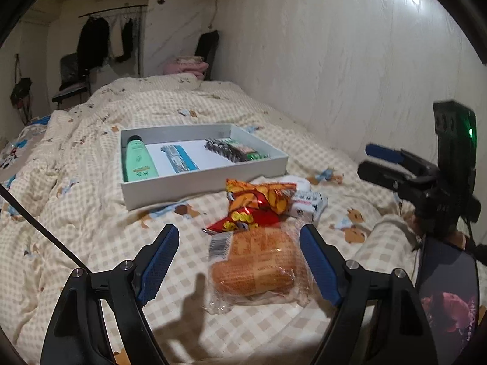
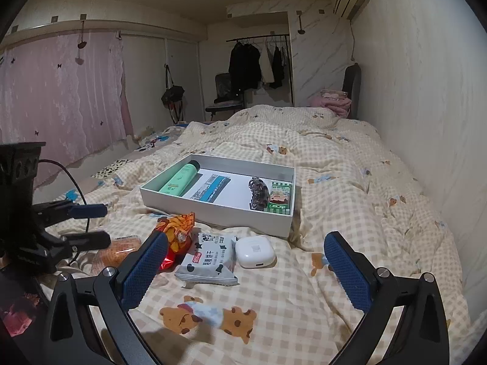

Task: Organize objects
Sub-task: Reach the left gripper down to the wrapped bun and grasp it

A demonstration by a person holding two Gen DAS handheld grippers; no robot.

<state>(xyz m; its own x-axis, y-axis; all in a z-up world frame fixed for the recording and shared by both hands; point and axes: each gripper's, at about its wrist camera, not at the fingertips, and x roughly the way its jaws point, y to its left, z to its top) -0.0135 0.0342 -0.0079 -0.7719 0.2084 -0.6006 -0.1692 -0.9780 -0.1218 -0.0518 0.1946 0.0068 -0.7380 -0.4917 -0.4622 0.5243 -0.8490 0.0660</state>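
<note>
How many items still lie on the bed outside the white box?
4: wrapped bread nearest the left gripper, red-orange snack bag behind it, white biscuit packet, white earbud case. More may be hidden.

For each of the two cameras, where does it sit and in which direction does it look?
Left wrist: on the left gripper, open, above the wrapped bread, facing the white box; the right gripper shows at right.
Right wrist: on the right gripper, open, facing the biscuit packet and earbud case; the left gripper shows at left.
Shared: box, bed, snacks.
</note>
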